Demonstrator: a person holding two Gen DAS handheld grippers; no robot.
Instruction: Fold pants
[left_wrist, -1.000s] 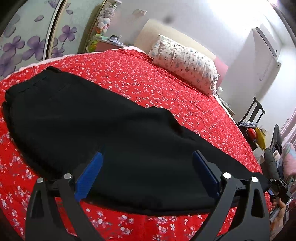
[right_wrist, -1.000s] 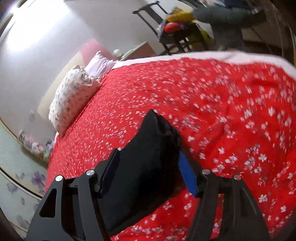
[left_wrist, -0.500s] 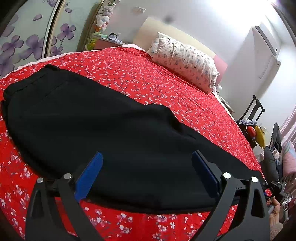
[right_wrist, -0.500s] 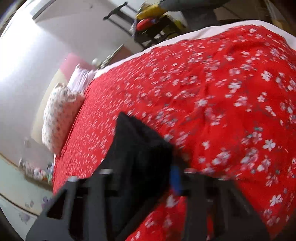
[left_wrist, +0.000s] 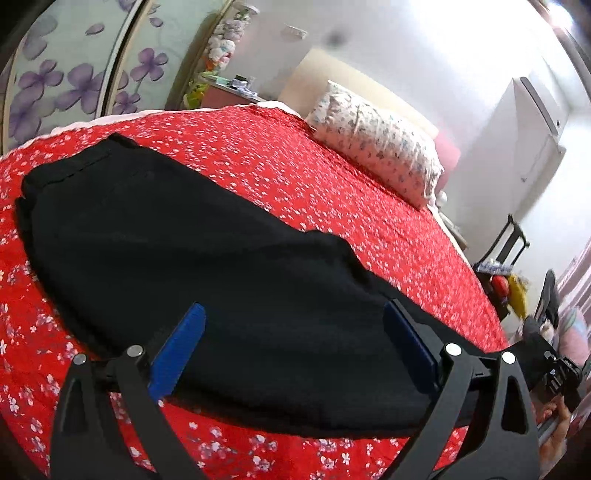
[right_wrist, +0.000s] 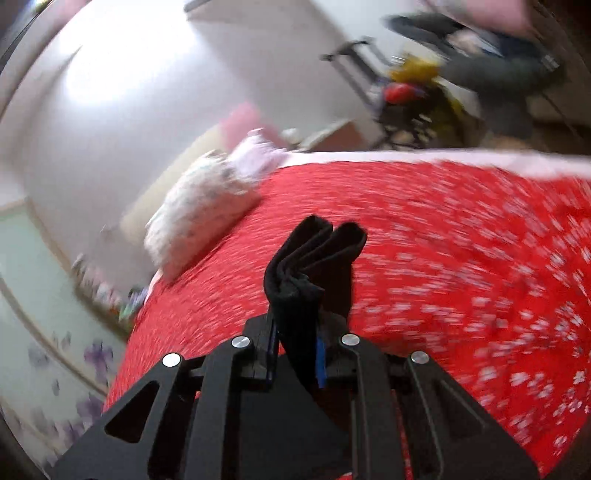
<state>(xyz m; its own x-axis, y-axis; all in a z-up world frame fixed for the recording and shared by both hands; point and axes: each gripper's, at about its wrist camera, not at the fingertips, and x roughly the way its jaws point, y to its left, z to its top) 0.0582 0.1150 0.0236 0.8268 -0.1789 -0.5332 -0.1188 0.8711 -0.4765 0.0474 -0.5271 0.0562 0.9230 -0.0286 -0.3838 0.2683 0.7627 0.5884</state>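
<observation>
Black pants lie flat across the red flowered bedspread, waistband at the far left and legs running right. My left gripper hovers low over the middle of the pants, open, its blue pads wide apart with nothing pinched between them. In the blurred right wrist view, my right gripper has its jaws closing on the bunched end of the pants legs. The cloth stands up out of the pads, raised off the bed.
A flowered pillow and a pink one lie at the head of the bed. A chair piled with things stands beyond the bed's white edge. Sliding doors with purple flowers line the left side.
The right gripper's jaws, open around the leg end a second ago, have closed on it and lifted it off the bed. The left gripper has hardly moved.
</observation>
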